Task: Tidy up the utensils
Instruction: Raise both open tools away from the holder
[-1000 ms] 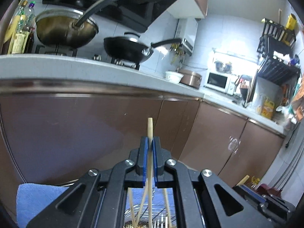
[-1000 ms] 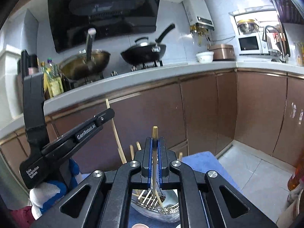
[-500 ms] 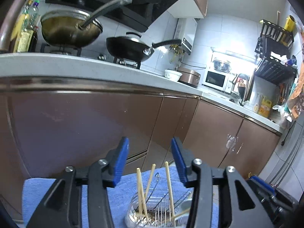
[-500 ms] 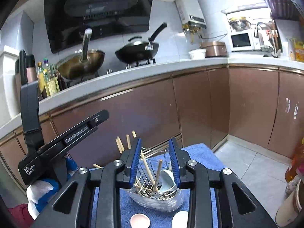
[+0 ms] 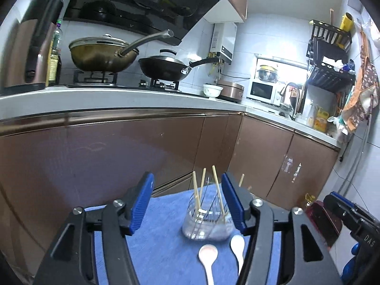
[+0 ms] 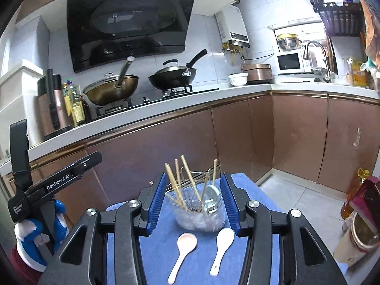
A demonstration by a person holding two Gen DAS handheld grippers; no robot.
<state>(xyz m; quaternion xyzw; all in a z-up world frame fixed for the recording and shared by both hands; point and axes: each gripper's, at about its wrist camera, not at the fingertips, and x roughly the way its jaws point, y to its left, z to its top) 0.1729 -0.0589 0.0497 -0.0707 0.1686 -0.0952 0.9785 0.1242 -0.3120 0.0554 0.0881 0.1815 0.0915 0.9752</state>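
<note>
A clear utensil holder [image 6: 200, 216] with a wire rack stands on a blue cloth [image 6: 159, 251]. Several wooden chopsticks [image 6: 174, 182] and a pale spoon stand in it. The holder also shows in the left wrist view [image 5: 207, 223] with chopsticks [image 5: 217, 188]. Two ceramic spoons lie on the cloth in front of it: a pink one [image 6: 184, 249] and a white one [image 6: 222, 244]; they also show in the left wrist view, pink [image 5: 208, 258] and white [image 5: 238, 247]. My left gripper [image 5: 187, 203] is open and empty. My right gripper [image 6: 193, 201] is open and empty, its jaws either side of the holder.
Brown kitchen cabinets [image 6: 237, 142] stand behind the cloth under a white counter [image 6: 166, 104] with two woks on a hob. The other gripper's body [image 6: 54, 182] is at left in the right wrist view. A bottle and tin [image 6: 356, 201] stand on the floor at right.
Both grippers were shut on a chopstick over the holder, then opened and let them drop in. Both have since drawn back and up, so the spoons show.
</note>
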